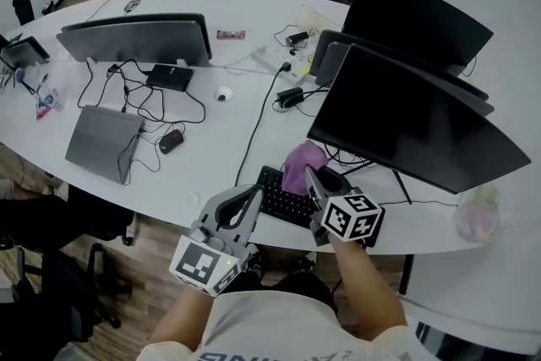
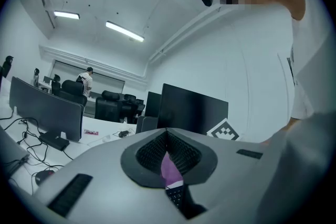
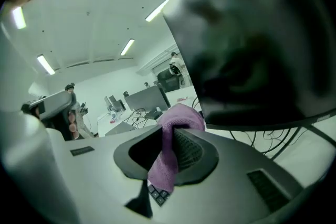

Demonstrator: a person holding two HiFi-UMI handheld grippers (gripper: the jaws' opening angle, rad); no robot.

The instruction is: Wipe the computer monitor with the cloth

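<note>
Long white worktop [image 1: 211, 169], rounded along the near edge. At the right, a big dark monitor [image 1: 414, 118] on its stand, with a second monitor [image 1: 418, 13] just behind. Before the stand, at the near edge, a black keyboard [image 1: 275, 194]. Far right, a pinkish object [image 1: 478, 211], too blurred to name. In the middle, a power strip [image 1: 272, 55], a black adapter [image 1: 292, 96] and a red packet [image 1: 230, 35]. At the left, a grey monitor [image 1: 135, 36] seen from behind, a black box [image 1: 169, 77] among tangled cables [image 1: 139, 101], a closed laptop [image 1: 101, 144], and a mouse [image 1: 171, 141] just beside it.
</note>
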